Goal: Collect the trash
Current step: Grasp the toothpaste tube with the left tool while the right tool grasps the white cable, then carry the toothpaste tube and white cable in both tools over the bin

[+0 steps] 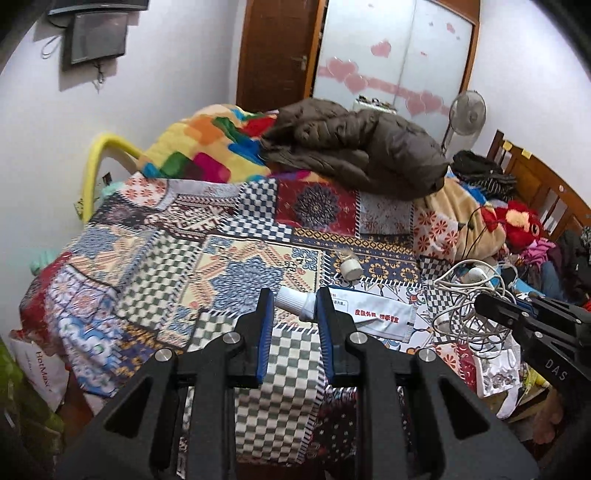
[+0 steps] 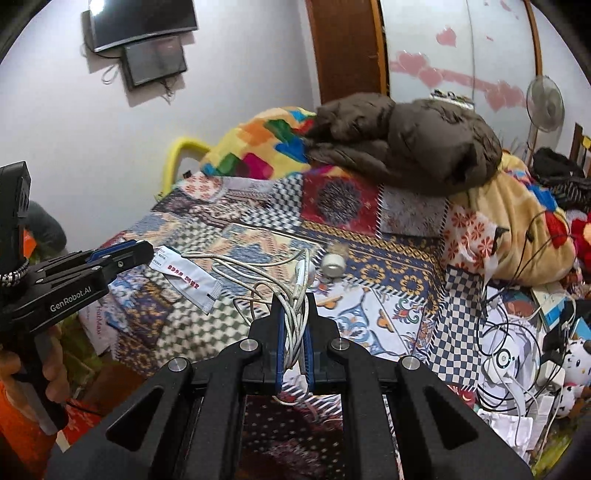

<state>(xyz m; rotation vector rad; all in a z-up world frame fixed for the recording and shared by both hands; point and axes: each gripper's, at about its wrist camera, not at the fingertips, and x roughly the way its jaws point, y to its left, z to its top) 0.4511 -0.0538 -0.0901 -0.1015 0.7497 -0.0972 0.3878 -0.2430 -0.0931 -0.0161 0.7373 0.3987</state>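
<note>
left claw [image 1: 295,306] clamped on the ointment tube [image 1: 369,314] near its cap, right claw [image 2: 294,317] clamped on tangled earphones [image 2: 291,280]; dangling loops could snag the bed [image 2: 369,236] clutter.

The patterned bedspread [image 1: 207,258] lies open in front of the brown jacket [image 1: 354,147]; only a small white jar [image 1: 351,267] stands there, while cables and clutter [image 2: 517,350] crowd its right.

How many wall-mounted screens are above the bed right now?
2, both on the white wall by the bed's far left corner: the larger screen on top, the smaller screen just below it, overlapping its lower edge. Others may be out of frame.
</note>
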